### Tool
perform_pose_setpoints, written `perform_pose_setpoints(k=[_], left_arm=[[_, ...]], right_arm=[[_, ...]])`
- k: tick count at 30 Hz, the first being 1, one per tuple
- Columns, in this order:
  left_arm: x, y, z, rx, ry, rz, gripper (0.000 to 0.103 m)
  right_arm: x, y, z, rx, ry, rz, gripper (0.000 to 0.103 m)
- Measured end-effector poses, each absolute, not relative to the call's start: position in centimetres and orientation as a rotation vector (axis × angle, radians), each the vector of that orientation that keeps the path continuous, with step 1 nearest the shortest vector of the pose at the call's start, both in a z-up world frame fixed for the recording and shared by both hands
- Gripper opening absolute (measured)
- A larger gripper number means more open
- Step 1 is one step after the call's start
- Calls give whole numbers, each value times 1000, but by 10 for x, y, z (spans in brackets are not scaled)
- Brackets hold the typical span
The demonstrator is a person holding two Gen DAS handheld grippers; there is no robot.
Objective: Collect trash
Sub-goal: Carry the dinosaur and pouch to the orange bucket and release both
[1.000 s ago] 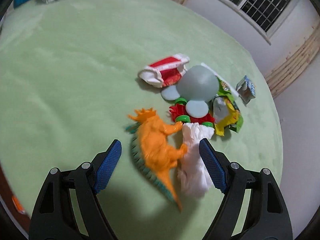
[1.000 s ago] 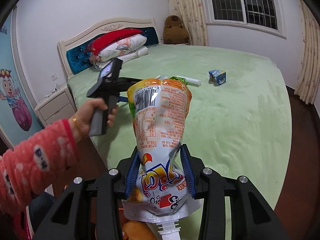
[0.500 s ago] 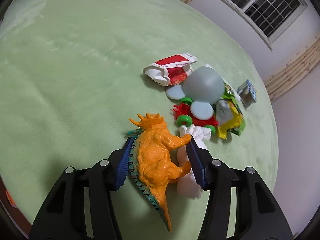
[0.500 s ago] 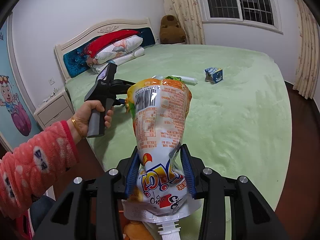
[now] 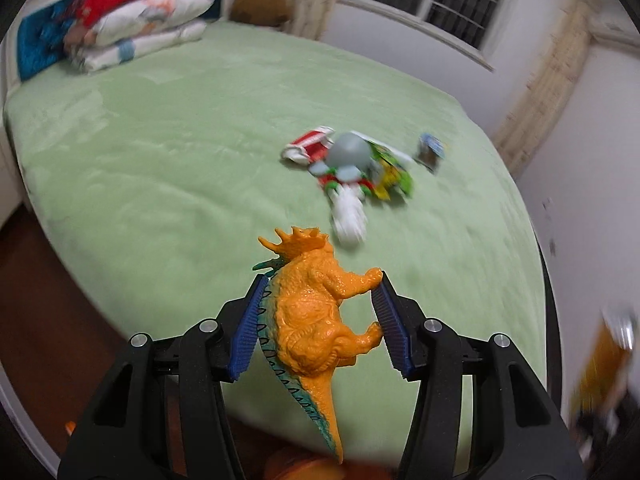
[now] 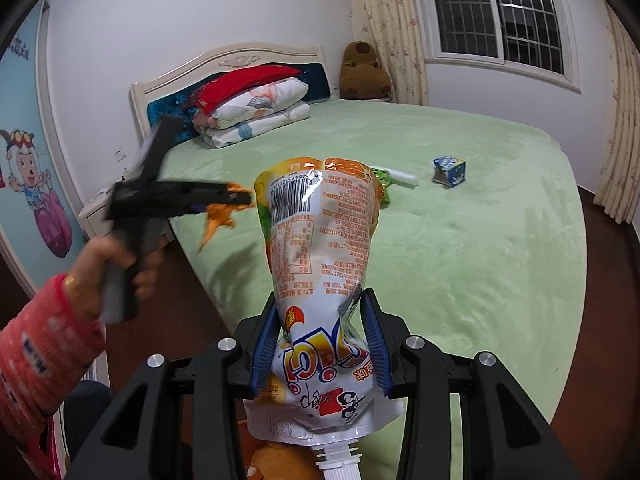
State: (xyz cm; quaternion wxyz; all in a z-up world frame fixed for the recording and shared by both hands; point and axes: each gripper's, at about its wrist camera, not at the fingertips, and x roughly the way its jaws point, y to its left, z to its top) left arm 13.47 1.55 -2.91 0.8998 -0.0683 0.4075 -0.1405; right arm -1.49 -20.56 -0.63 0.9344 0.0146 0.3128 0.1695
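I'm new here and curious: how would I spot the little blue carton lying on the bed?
Start at the big green bed. Look toward its window side, away from the pillows. The small blue-and-white carton lies there alone, apart from the white tube, and it is the only boxy blue thing on the blanket.

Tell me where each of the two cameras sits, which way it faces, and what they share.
Left wrist: on the left gripper, facing across the green bed to the litter pile; its fingers clamp the orange dinosaur.
Right wrist: on the right gripper, facing the headboard and window; its fingers pinch the drink pouch; the person's left hand and red sleeve show.
Shared: bed, pillows, blue carton, dinosaur.
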Motion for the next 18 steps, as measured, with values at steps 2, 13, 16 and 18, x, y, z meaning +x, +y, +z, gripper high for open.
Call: perform_pose_setpoints(k=[2, 13, 16, 18], left_arm=[[92, 19, -27, -58, 809, -280, 52], [-47, 37, -93, -3, 932, -267, 52], [-60, 31, -130, -20, 1040, -291, 52], [-67, 24, -156, -13, 1111, -301, 52]], right_arm=[[-21, -201, -7, 28, 643, 355, 40], [-57, -167, -71, -29, 846, 427, 40], [-64, -157, -103, -36, 939, 446, 40], [-67, -151, -130, -34, 1021, 456, 40]])
